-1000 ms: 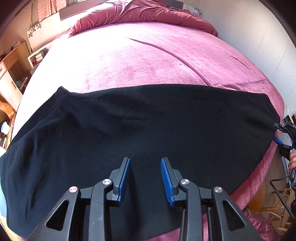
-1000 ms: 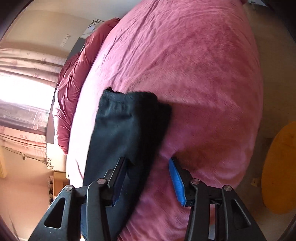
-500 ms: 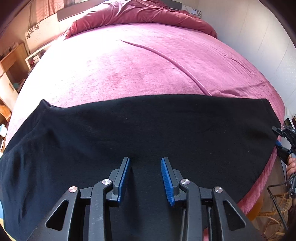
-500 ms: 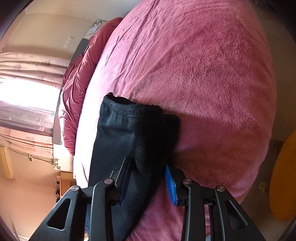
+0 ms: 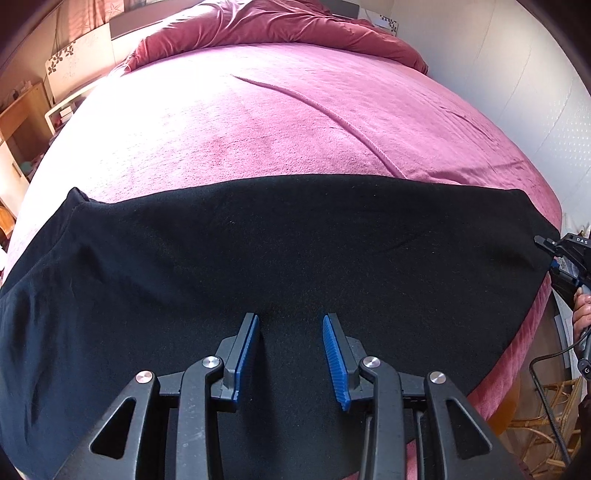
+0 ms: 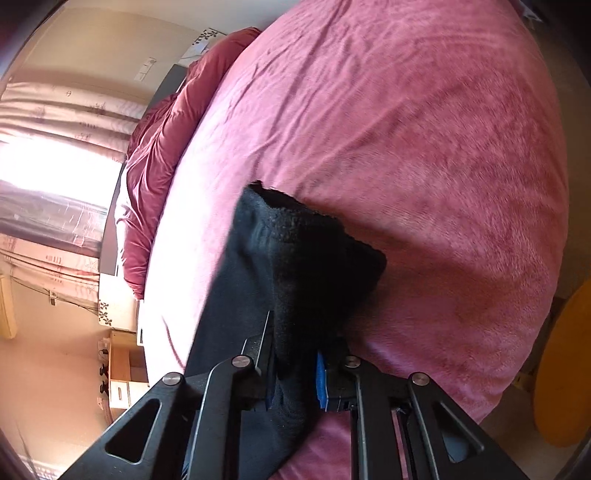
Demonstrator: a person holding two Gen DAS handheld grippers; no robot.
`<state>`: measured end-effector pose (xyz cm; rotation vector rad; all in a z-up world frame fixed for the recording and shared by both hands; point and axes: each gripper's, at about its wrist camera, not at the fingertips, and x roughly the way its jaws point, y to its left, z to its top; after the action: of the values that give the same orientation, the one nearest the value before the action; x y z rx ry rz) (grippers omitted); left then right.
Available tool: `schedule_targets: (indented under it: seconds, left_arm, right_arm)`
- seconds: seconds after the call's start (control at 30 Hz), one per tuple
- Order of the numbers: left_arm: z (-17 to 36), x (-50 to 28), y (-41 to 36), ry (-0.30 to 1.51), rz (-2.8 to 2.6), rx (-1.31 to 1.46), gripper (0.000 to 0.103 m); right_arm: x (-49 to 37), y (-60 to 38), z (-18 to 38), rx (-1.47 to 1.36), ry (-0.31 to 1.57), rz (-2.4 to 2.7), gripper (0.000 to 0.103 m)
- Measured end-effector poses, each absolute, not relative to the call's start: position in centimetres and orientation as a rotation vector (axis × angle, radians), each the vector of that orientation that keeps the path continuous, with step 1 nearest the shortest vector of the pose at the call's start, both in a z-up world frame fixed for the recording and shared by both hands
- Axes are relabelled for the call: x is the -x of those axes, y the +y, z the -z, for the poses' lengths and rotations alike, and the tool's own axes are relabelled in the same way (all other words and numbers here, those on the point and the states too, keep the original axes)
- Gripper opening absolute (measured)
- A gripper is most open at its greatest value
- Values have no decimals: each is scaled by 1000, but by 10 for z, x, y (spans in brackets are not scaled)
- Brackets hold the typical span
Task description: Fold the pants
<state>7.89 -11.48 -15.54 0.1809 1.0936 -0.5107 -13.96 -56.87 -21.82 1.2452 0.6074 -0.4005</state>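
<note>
Black pants (image 5: 277, 251) lie spread in a wide band across the near part of a pink bed (image 5: 295, 122). My left gripper (image 5: 290, 332) is open and empty, its blue pads just above the middle of the pants. My right gripper (image 6: 293, 354) is shut on the end of the pants (image 6: 306, 258), with the black cloth bunched between its pads. In the left wrist view the right gripper (image 5: 565, 254) shows at the right end of the pants, at the bed's edge.
A crumpled dark red duvet (image 5: 280, 26) lies at the head of the bed. Wooden furniture (image 5: 22, 122) stands to the left. A wicker chair (image 5: 535, 435) and a cable are at the lower right. A round orange tabletop (image 6: 565, 362) stands beside the bed.
My right gripper has closed from open onto the end of the pants. My left gripper has stayed open and shifted slightly over the cloth.
</note>
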Motion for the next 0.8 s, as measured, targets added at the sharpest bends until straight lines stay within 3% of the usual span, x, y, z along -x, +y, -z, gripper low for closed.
schedule_targets:
  seconds: [0.8]
  left_arm:
    - [133, -78, -22, 1118, 453, 131, 34]
  right_arm:
    - [49, -446, 116, -927, 688, 77, 16]
